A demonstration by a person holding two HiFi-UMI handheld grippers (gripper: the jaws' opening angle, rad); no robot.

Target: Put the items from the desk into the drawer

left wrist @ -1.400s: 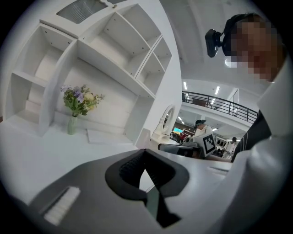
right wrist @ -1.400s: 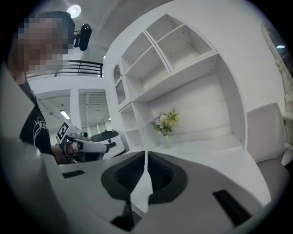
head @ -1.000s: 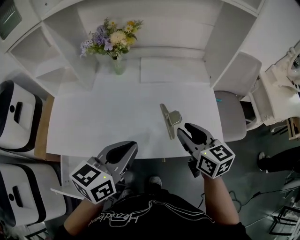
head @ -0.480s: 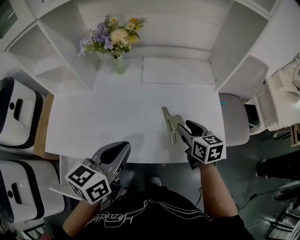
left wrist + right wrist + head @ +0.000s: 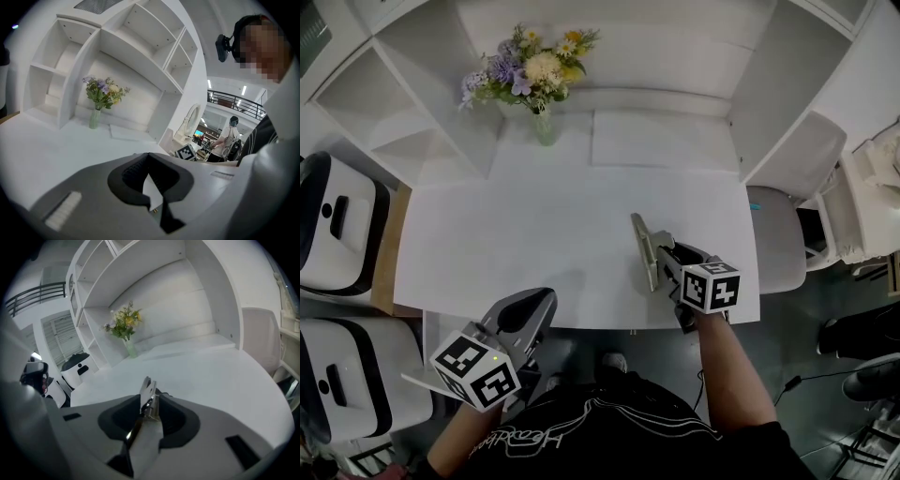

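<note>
A white shelf unit is seen rising behind the white tabletop. Two white-and-black units are parked far left of the vase, beyond the tabletop's side edge. One grey chair is tucked in far right of the vase. One glass vase is stood at the back of the tabletop, and one bunch of mixed flowers is held in it.

Two tools are counted. The left tool is held well in front of the vase, just past the tabletop's front edge, its jaws drawn together on nothing. The right tool, in front and to the right of the vase, has just been closing. One metal clip, lying on the tabletop, is clamped between its jaws.
</note>
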